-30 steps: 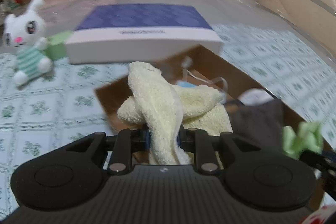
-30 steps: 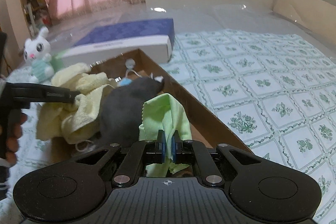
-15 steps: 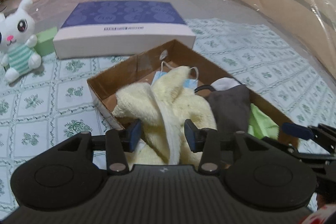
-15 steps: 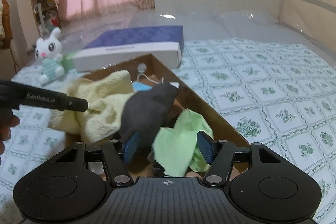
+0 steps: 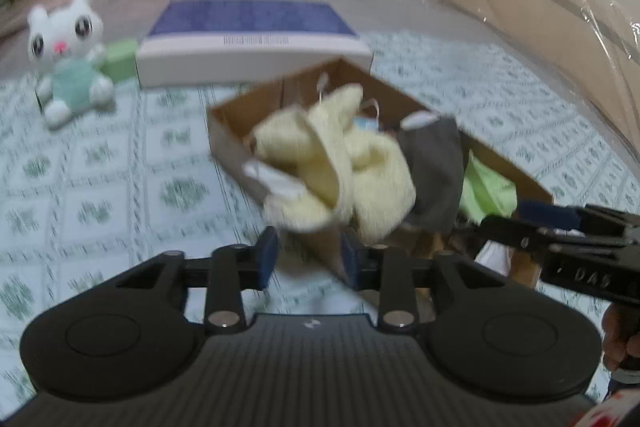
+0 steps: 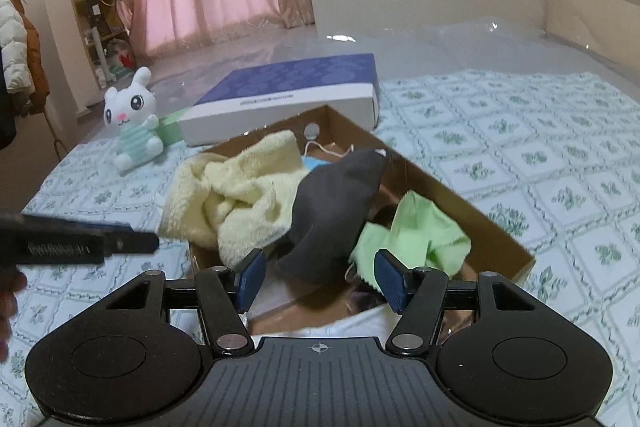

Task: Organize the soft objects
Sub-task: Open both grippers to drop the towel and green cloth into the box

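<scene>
Both the left gripper (image 5: 308,261) and right gripper (image 6: 320,285) have let go since a second ago and now stand spread, empty. Ahead, the yellow towel (image 6: 244,195), grey cloth (image 6: 336,211) and green cloth (image 6: 416,233) lie heaped in the cardboard box (image 6: 496,227) on the bed (image 6: 540,155).

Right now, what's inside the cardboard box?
In the cardboard box: yellow towel, grey cloth, green cloth, a blue mask peeking out behind. Anything beneath them is covered.
</scene>
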{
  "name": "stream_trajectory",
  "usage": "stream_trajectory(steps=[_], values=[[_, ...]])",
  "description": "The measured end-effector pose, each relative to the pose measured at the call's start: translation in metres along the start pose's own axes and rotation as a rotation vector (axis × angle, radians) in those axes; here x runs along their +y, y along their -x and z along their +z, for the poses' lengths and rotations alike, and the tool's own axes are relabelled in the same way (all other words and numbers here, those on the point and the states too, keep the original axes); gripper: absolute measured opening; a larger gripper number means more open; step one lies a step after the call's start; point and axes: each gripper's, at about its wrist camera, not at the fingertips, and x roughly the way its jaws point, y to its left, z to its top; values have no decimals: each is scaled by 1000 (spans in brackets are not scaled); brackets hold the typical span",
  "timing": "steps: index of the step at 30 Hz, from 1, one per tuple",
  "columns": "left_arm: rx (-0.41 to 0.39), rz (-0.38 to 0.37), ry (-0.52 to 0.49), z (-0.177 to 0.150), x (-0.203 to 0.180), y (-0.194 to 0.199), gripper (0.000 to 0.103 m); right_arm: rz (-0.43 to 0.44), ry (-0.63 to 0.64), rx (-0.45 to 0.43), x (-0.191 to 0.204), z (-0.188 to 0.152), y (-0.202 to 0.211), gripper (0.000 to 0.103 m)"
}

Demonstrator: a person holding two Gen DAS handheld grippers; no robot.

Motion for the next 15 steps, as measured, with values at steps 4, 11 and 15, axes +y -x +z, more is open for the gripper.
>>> stream_trajectory(steps=[4, 11, 15], values=[[4, 3, 14, 0, -1, -15, 21, -10, -10, 3, -4, -3, 3, 61], [-94, -9, -52, 21, -17, -20, 19, -36, -31, -15, -16, 0, 4, 60], [-72, -27, -85, 26, -29, -40, 18, -56, -40, -21, -21, 2, 0, 60]])
